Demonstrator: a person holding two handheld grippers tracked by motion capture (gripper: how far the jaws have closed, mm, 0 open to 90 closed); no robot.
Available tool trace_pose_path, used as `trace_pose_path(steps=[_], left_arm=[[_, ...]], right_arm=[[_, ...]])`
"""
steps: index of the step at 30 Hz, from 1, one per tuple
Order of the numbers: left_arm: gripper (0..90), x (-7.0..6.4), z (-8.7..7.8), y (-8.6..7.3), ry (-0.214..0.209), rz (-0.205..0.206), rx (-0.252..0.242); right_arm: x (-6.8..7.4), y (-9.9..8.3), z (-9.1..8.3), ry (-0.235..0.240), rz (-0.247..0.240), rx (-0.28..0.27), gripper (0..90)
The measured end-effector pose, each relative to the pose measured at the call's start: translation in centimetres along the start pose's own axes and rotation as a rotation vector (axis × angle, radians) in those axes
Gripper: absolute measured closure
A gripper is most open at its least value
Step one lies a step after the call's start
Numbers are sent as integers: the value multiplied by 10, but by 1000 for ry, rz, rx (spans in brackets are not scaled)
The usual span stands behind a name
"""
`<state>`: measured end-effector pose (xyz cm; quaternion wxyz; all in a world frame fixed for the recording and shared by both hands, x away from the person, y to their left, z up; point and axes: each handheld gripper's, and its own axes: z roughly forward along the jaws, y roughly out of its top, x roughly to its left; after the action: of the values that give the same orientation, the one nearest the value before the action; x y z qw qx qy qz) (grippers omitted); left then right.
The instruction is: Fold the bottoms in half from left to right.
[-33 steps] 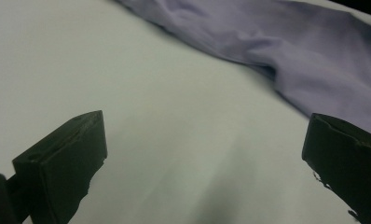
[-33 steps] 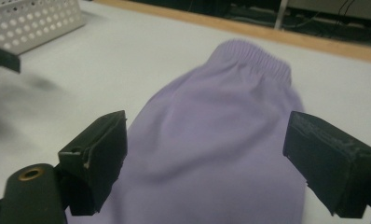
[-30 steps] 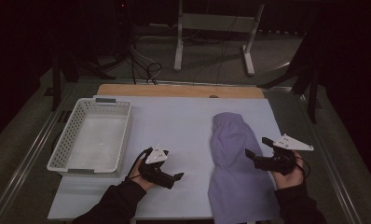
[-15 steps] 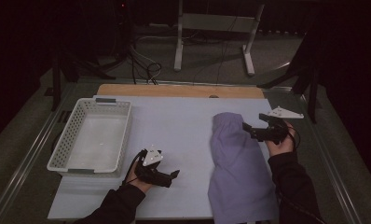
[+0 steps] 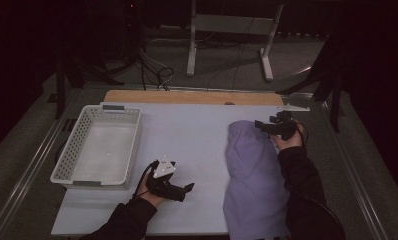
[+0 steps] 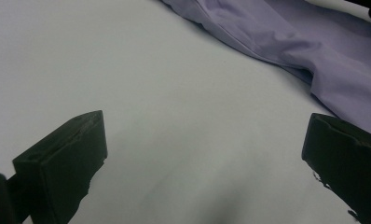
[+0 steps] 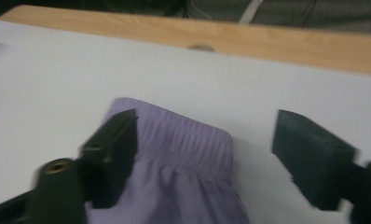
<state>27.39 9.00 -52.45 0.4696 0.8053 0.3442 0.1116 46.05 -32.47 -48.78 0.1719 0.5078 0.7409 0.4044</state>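
Both sets of jaws stand wide apart, gripping nothing. The right gripper (image 5: 265,126) hovers at the far, ribbed end of the purple garment (image 5: 254,175), jaws astride its waistband (image 7: 183,137). The left gripper (image 5: 183,190) rests beside the garment's near half, between it and the white basket (image 5: 72,155).

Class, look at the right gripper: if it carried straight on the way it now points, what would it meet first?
Most likely the ribbed waistband end of the purple garment, which lies between and just ahead of the open right gripper. Beyond it is bare white table. Depth is unclear, so height above the cloth is uncertain.
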Motion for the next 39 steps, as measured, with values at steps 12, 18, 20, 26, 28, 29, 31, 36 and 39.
trace_pose_path(steps=[12, 18, 20, 26, 28, 29, 31, 36, 39], left_arm=[[9, 2, 1, -1, -10, -9, 13], [9, 1, 2, -2, -7, 3, 23], [9, 1, 2, -2, -5, 7, 24], [9, 1, 3, 0, -5, 12, 23], [9, 1, 3, -1, -6, 11, 27], [9, 0, 3, 0, -6, 12, 25], [9, 0, 3, 0, -5, 17, 24], [9, 1, 2, 0, -6, 11, 14], [9, 1, 2, -1, -7, 9, 22]], right_arm=[[-10, -18, 40, 9, 100, 161, 607], [-5, -19, 35, -22, 51, 142, 783], [-6, -18, 31, -19, 70, 132, 824], [11, -6, 24, 115, 26, 106, 837], [21, -1, 25, 194, 18, 105, 838], [22, 0, 26, 215, 9, 103, 837], [25, 0, 27, 219, 11, 99, 837], [22, 3, 28, 144, 19, 40, 837], [17, 2, 32, 34, 31, 61, 836]])
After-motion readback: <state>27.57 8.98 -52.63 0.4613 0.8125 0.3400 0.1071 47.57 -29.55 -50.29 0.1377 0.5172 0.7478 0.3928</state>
